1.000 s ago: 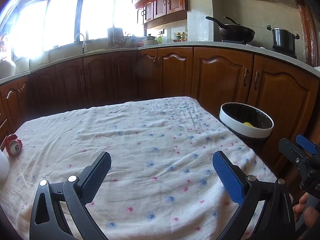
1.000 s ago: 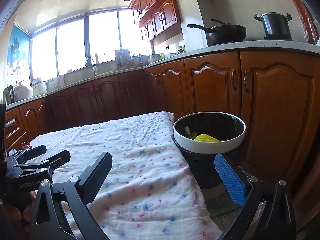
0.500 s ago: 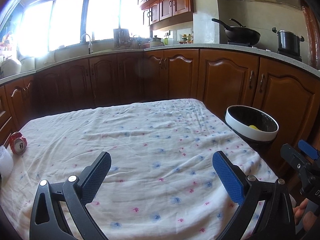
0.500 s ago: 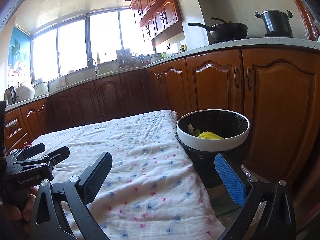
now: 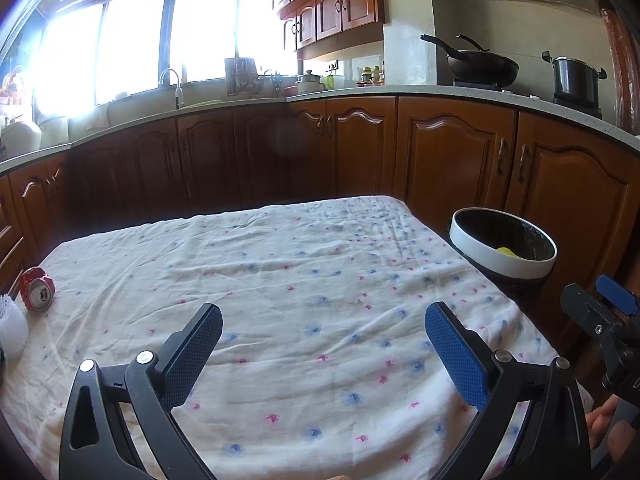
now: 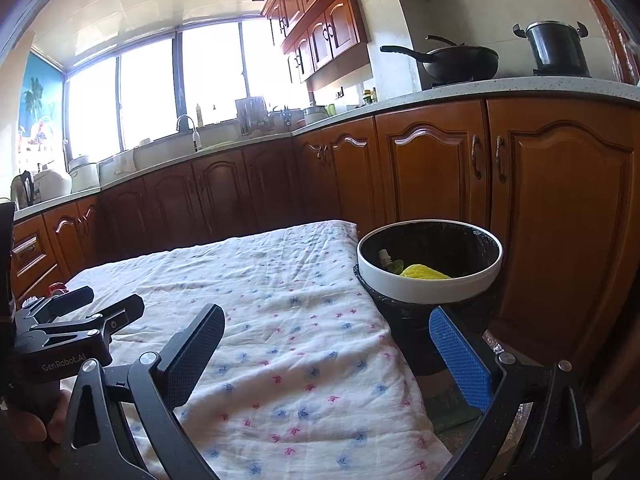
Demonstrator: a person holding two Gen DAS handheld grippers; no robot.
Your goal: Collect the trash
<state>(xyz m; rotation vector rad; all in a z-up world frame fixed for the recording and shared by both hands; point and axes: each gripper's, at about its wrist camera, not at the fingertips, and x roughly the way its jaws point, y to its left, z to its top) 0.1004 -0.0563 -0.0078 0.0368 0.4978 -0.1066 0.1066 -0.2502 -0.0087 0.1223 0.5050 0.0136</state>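
1. the left gripper [image 5: 323, 336] is hovering above the table [image 5: 280, 280], which is covered by a flowered cloth; its jaws are spread wide and holding nothing.
2. a crushed red can [image 5: 37, 289] is lying on its side on the cloth at the far left edge, well apart from the left gripper and off to its left.
3. something white and lacy [image 5: 12, 326] is sitting just beside the can, nearer the camera; i cannot tell what it is.
4. the right gripper [image 6: 326, 338] is hanging over the right edge of the table, jaws released and grasping nothing.
5. the bin [image 6: 429, 264], white-rimmed with a black liner, is standing just beside the table's right edge, ahead of the right gripper, with yellow trash [image 6: 424, 272] lying inside.
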